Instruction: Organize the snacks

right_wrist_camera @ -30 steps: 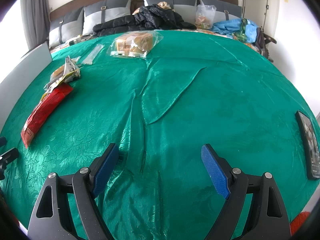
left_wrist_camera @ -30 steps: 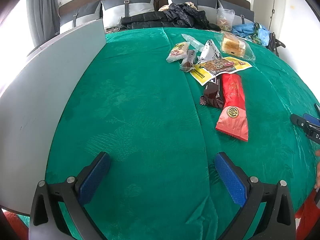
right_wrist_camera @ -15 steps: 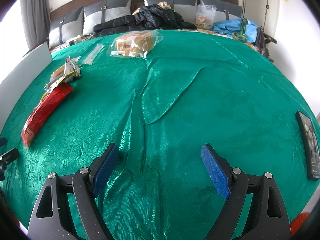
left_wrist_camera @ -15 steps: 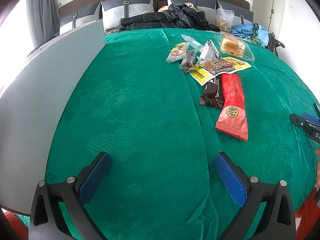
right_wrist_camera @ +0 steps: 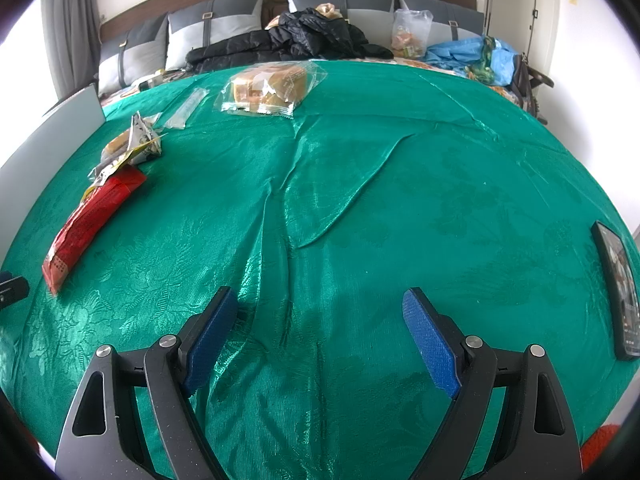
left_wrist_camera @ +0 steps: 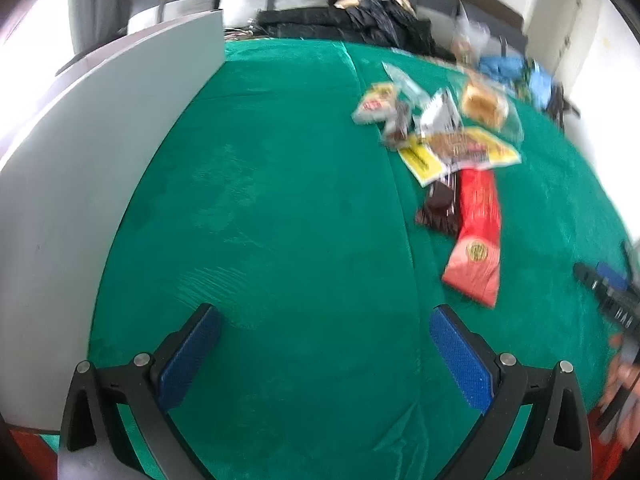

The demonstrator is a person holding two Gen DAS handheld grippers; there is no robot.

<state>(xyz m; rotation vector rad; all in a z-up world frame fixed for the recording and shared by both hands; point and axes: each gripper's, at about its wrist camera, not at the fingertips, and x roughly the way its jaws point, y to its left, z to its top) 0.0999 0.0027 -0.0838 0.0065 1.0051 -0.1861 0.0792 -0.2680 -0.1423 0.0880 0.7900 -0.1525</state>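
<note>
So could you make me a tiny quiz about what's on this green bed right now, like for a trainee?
1. True or false: the left gripper is shut on the red packet.
2. Which lies partly on the near end of the yellow packet?
A. the red packet
B. the clear bag of bread
C. neither
3. Fill in: along the left edge of the green cloth stands a grey ____.

Key
1. False; both it and the right gripper are open and hold nothing.
2. C; the yellow packet overlaps the red one's far end, and the bread lies apart.
3. panel.
</note>
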